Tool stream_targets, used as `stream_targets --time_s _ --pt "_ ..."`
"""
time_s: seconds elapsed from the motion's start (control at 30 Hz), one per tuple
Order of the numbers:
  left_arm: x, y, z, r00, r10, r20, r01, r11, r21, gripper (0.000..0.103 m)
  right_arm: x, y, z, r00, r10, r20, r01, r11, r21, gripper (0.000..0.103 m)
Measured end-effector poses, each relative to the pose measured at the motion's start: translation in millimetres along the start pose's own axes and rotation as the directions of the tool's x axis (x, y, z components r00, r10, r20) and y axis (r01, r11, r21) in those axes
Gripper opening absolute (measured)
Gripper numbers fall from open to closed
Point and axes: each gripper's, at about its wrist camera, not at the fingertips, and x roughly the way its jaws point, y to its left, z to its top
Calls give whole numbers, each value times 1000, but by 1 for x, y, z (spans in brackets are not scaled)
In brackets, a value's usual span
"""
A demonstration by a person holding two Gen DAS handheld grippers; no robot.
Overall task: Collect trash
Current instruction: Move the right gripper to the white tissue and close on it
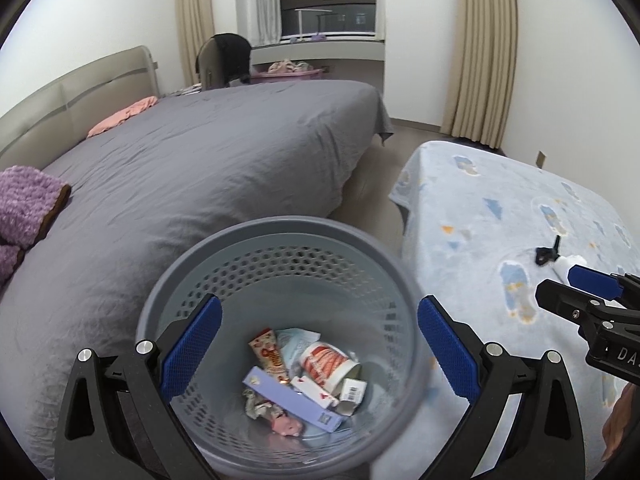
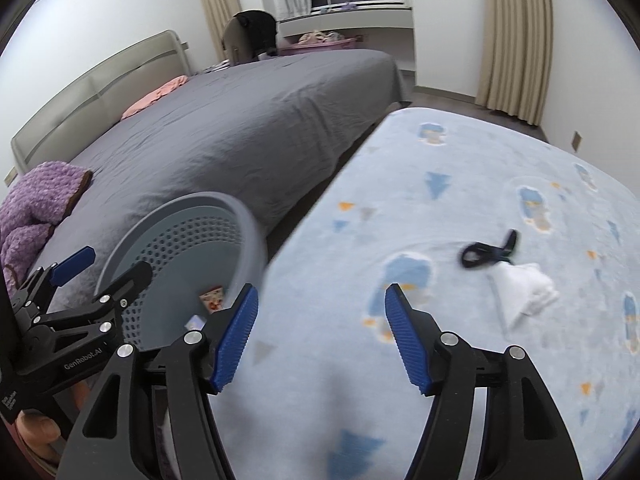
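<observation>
A grey perforated trash basket sits right under my left gripper, which is open and empty above its mouth. Several wrappers, small boxes and a cup lie inside. The basket also shows in the right wrist view, at the left. My right gripper is open and empty above a table with a light blue patterned cloth. A crumpled white tissue and a small black clip-like object lie on the cloth ahead and to the right. The right gripper also shows in the left wrist view.
A large bed with a grey cover fills the left side, with a purple fuzzy blanket and a pink cloth on it. A narrow floor gap separates bed and table. Curtains and a window ledge stand behind.
</observation>
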Motion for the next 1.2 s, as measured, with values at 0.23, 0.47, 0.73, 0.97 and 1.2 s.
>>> stream_targets --time_s 0.23,0.47,0.73,0.97,1.2 --pt "5 -32 2 999 -39 1 39 999 32 96 -10 -51 -8 996 -86 -12 86 995 39 65" --pt "13 -55 4 998 -58 -18 58 997 47 96 -9 -97 -13 989 -145 -39 148 986 78 65" --pt "26 -72 5 996 -71 -46 74 996 59 96 5 -130 -11 985 -156 -70 163 980 117 65" --pt "36 -86 7 996 -70 -53 74 995 73 96 26 -143 -6 984 -150 -99 161 980 116 65" --pt "39 -96 10 993 -107 -59 111 991 80 96 45 -149 2 982 -147 -117 160 982 103 65"
